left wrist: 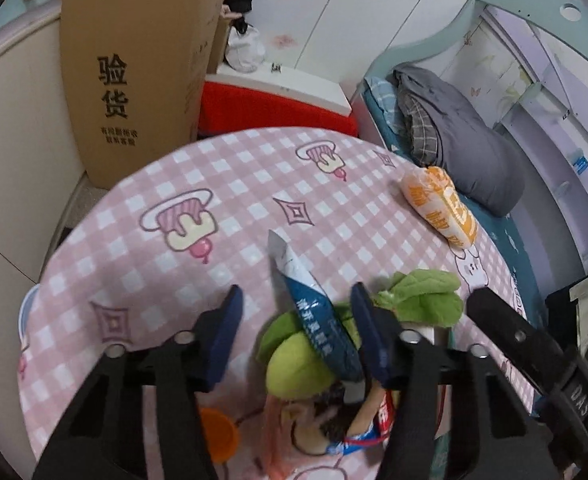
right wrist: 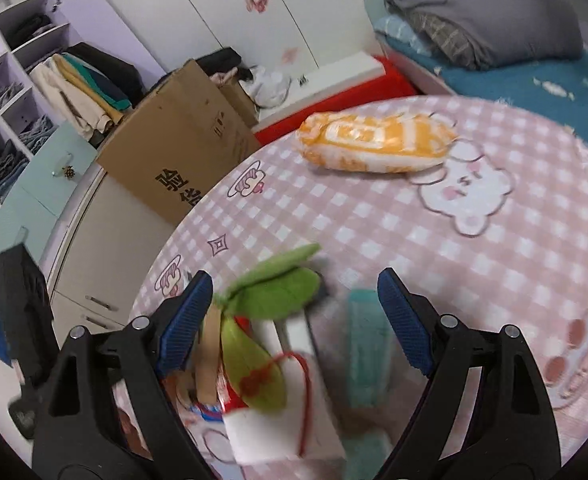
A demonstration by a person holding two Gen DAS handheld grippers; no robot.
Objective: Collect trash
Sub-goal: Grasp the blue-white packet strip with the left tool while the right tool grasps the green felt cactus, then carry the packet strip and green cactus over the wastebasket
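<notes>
- Trash sits in a small heap at the near edge of the round table under its pink-and-white checked cloth [left wrist: 254,184], with both tongs hovering over it
- My left gripper [left wrist: 294,304] has its blue pads apart; a flat blue-and-white foil sachet [left wrist: 313,300] runs up between them, nearer the right-hand pad, and I can't say for certain that either pad touches it
- That sachet's long axis points from about five o'clock, where it disappears under the tool, to eleven o'clock, where its pale torn tip lies on the cloth; it runs nearly in line with the fingers, so I judge a squeeze would catch it across its narrow width
- It rests on a green leafy vegetable scrap [left wrist: 425,296], which spreads toward two o'clock of the left tongs
- My right gripper [right wrist: 294,312] stands wide apart and holds nothing; between its pads I see the same green scrap, a white wrapper with a red string [right wrist: 290,420] and a blurred teal packet [right wrist: 363,344] near the right-hand pad
- An orange-and-white puffed snack bag [right wrist: 373,144] lies well apart, at twelve o'clock from the right tongs, its long axis crosswise
- I judge the left hand the better placed for the sachet, and the right for the far bag
</notes>
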